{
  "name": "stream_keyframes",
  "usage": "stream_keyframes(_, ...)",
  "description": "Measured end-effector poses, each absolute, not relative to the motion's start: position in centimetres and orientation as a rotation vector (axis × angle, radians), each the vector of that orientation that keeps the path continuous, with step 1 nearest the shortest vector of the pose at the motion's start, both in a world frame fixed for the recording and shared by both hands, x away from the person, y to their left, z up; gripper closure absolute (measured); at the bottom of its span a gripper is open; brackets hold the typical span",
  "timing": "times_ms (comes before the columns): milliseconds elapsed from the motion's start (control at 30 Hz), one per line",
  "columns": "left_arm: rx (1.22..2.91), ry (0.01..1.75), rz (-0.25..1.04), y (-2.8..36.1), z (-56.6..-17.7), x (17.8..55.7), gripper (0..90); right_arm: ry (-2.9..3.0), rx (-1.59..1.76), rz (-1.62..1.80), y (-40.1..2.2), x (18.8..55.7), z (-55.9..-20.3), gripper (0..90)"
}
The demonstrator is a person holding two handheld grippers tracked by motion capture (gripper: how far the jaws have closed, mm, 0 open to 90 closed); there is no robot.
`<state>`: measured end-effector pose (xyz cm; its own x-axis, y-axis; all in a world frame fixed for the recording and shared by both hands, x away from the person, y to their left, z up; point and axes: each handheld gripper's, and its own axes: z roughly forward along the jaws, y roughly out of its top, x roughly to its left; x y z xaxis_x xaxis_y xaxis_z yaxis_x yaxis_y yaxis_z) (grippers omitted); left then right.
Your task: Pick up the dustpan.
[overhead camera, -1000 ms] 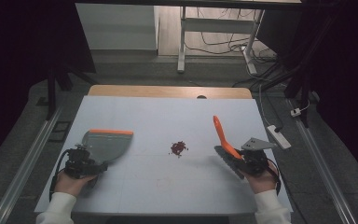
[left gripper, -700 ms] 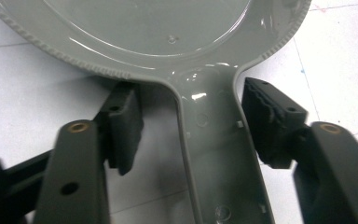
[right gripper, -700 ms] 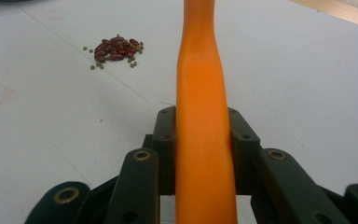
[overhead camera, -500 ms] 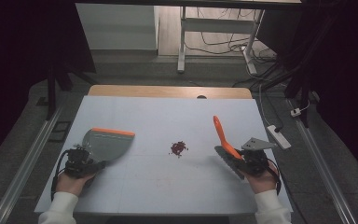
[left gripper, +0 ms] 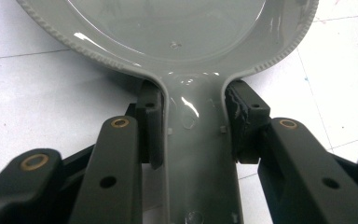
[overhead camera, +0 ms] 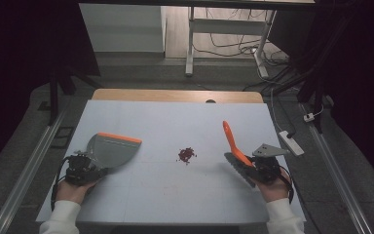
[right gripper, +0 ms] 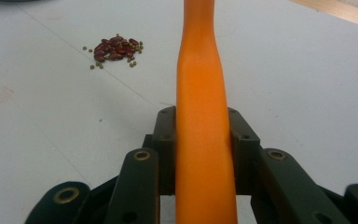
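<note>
Dead centre of the high view sits a small pile of dark red beans (overhead camera: 186, 155) on the white table (overhead camera: 175, 122), and in the right gripper view that same pile (right gripper: 114, 48) lies in the upper left, with a few tiny greenish bits scattered at its edge. Left of the pile, well apart from it, the grey dustpan (overhead camera: 111, 151) rests on the table with its orange front lip turned toward the upper right of the high view. Its handle runs back into the left gripper (overhead camera: 81, 166), whose jaws have just been closing and now pinch the dustpan's grey handle (left gripper: 196, 154) from both sides; the pads (left gripper: 150, 123) press against it just below where the ribbed pan widens out. Over on the right of the high view, the right gripper (overhead camera: 263, 168) is clamped on an orange-handled brush (overhead camera: 232, 143), the handle tilted up and toward the top of the frame, its dark head low beside the gripper. In the right gripper view the orange handle (right gripper: 204, 140) rises straight up between the black jaws, gripped on either side. The person's hands and white sleeves come in from the bottom edge, one at each lower corner of the table.
</note>
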<state>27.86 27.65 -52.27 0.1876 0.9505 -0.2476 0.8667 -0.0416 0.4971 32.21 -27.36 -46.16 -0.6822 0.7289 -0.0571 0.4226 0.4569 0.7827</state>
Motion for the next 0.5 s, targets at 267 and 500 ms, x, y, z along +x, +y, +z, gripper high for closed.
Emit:
stream_keyframes(267,1.903,1.66,0.214,28.02,-51.99,27.76,61.8,2.317,0.981,1.097,-27.49,32.22,-46.1,69.8)
stream_keyframes(500,1.884,1.597,0.229,28.65,-51.59,27.61,61.7,2.309,0.976,1.1,-27.62,32.18,-45.97,69.9)
